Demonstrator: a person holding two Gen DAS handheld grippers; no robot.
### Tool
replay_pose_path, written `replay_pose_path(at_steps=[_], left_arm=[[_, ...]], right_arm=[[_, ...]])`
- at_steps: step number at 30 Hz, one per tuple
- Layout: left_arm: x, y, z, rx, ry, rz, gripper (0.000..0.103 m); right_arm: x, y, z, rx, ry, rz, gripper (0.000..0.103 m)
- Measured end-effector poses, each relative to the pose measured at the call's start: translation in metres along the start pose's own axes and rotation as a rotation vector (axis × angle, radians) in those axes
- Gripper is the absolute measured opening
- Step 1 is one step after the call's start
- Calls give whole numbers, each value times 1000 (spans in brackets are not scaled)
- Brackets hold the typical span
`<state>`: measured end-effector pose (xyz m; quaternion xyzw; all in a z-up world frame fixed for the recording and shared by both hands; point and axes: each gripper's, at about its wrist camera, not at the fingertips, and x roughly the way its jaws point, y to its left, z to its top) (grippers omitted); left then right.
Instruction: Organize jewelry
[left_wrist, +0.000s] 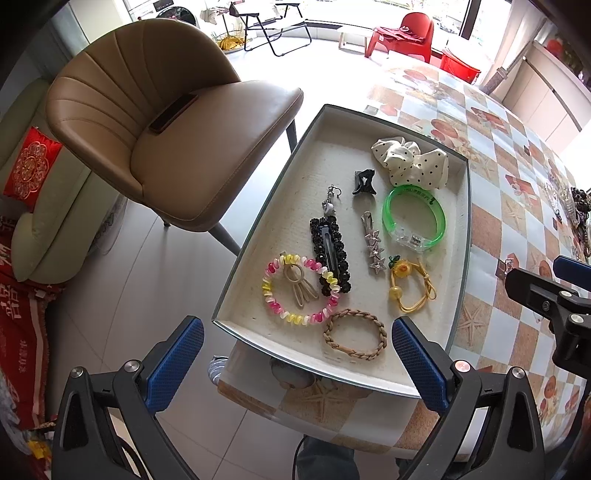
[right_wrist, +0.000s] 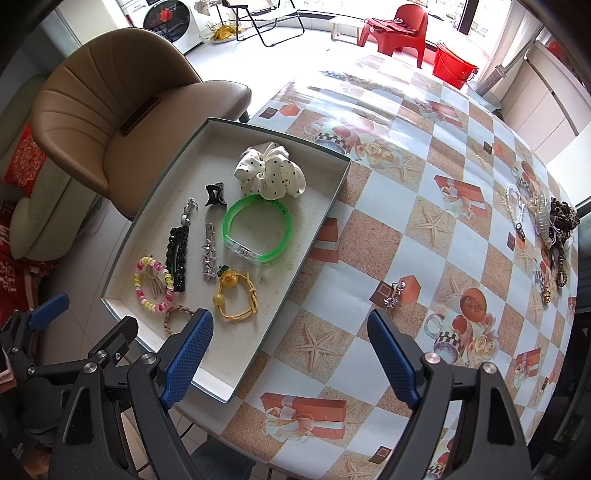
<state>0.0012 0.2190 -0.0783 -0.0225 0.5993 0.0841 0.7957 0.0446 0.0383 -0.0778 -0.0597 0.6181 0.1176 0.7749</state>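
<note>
A shallow grey-rimmed tray (left_wrist: 463, 221) (right_wrist: 334, 199) lies at the table's left edge. It holds a polka-dot scrunchie (right_wrist: 271, 171), a green bangle (right_wrist: 258, 230), a black claw clip (right_wrist: 216, 194), a star clip (right_wrist: 208, 258), a black beaded clip (right_wrist: 177, 258), a pink-yellow spiral tie (left_wrist: 299, 290), a braided tie (left_wrist: 354, 334) and a yellow tie (right_wrist: 236, 295). A small silver piece (right_wrist: 393, 295) lies loose on the cloth. More jewelry is piled (right_wrist: 554, 229) at the far right. My left gripper (left_wrist: 297, 332) hovers open over the tray's near end. My right gripper (right_wrist: 291, 319) hangs open above the cloth beside the tray.
A beige padded chair (left_wrist: 177, 122) with a phone (left_wrist: 173, 112) on its seat stands left of the table. The tray's near corner overhangs the table edge (left_wrist: 314, 413). The checked tablecloth (right_wrist: 424, 229) runs between the tray and the pile.
</note>
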Motion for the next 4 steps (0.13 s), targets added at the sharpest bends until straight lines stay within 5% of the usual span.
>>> replay_pose_path(at_steps=[4], left_arm=[[0, 0, 0, -2, 6, -4, 103]], right_arm=[[0, 0, 0, 1, -1, 0, 88]])
